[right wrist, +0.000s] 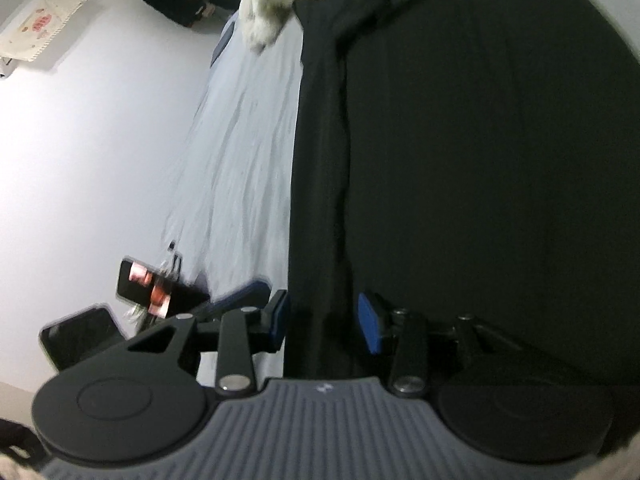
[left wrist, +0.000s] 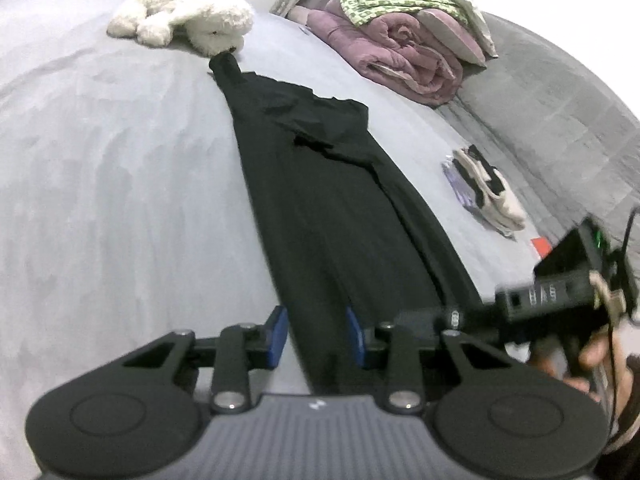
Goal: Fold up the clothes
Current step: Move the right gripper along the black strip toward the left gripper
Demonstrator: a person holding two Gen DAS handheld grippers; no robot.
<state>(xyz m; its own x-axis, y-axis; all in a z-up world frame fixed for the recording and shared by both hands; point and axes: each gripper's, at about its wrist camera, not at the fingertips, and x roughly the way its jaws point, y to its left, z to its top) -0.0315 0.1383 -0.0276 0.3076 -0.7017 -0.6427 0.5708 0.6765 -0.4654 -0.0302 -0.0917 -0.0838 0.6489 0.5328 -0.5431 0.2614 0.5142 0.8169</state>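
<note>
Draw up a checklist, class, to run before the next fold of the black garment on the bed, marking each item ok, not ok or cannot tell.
1. Black garment laid out long on the bed: ok.
2. Far end smooth: not ok, bunched.
3. White plush toy clear of the garment: not ok, at its tip.
4. Left gripper straddles the near edge: ok.
5. Right gripper fingers pressing cloth: cannot tell.
</note>
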